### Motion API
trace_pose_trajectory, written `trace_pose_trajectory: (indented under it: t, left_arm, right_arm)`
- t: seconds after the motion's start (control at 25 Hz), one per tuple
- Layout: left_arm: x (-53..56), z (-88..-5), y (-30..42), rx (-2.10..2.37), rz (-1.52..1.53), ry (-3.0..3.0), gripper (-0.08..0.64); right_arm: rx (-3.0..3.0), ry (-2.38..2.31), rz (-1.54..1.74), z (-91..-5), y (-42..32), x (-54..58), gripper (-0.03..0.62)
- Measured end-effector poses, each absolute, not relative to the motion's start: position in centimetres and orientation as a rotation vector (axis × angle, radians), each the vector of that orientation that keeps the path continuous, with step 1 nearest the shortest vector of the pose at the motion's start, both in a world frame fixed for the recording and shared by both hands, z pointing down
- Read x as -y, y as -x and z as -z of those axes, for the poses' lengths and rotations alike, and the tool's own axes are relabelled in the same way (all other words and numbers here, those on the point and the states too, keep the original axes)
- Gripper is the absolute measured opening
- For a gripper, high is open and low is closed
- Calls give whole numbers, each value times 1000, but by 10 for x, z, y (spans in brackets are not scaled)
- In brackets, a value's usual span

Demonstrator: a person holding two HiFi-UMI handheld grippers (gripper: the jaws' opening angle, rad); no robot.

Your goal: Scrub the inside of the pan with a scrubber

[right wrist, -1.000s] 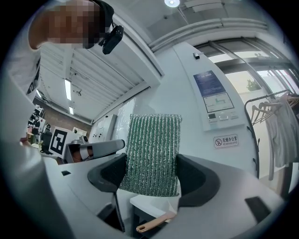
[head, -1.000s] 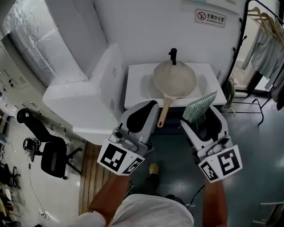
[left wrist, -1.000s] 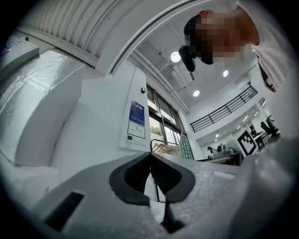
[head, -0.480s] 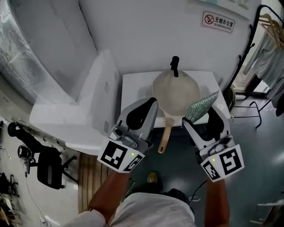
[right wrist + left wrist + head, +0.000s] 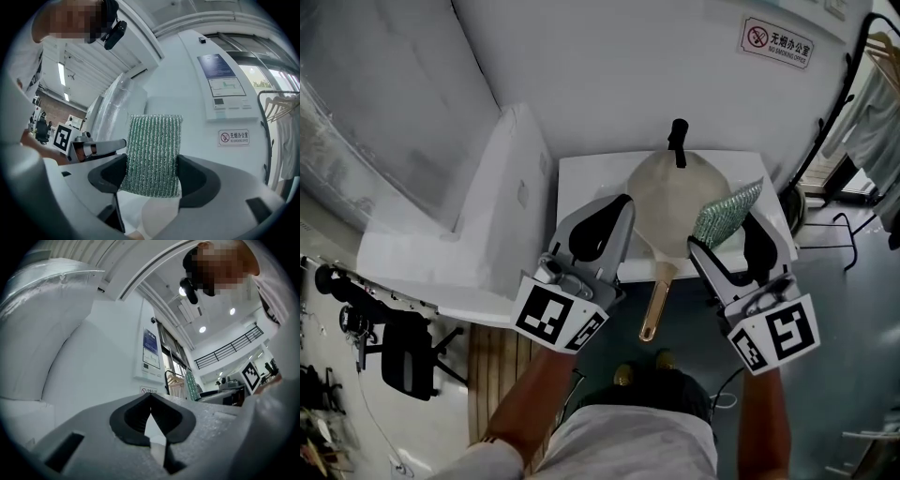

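My right gripper [image 5: 152, 173] is clenched on the scrubber [image 5: 152, 154], pinching its lower part from both sides while most of it stands upright above the jaws. It is a rectangular green pad, knitted in close vertical ribs with a silvery metallic glint. From the head view the scrubber [image 5: 727, 214] sits over the front right part of the counter [image 5: 581, 183], overlapping the right rim of the pan [image 5: 670, 192]; I cannot tell whether they touch. The pan is round and pale cream, matte inside, and lies in the middle of the white counter just below a black faucet [image 5: 678, 142], with its golden handle [image 5: 656, 305] jutting out past the counter's front edge. My left gripper [image 5: 151, 397] is clamped together with nothing in it, held near the pan's left rim.
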State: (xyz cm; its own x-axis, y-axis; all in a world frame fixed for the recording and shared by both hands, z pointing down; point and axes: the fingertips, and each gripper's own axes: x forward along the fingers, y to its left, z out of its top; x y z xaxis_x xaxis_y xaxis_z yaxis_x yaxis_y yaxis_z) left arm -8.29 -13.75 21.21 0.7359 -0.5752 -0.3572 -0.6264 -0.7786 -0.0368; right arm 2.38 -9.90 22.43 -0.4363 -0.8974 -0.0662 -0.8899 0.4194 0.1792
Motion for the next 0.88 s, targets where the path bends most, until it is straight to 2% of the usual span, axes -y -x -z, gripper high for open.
trace_pose_trajectory:
  t: [0.88]
  left_arm:
    - [245, -259, 38, -1353, -226, 2688, 17]
  right_arm:
    - [2712, -1371, 220, -255, -69, 219, 339]
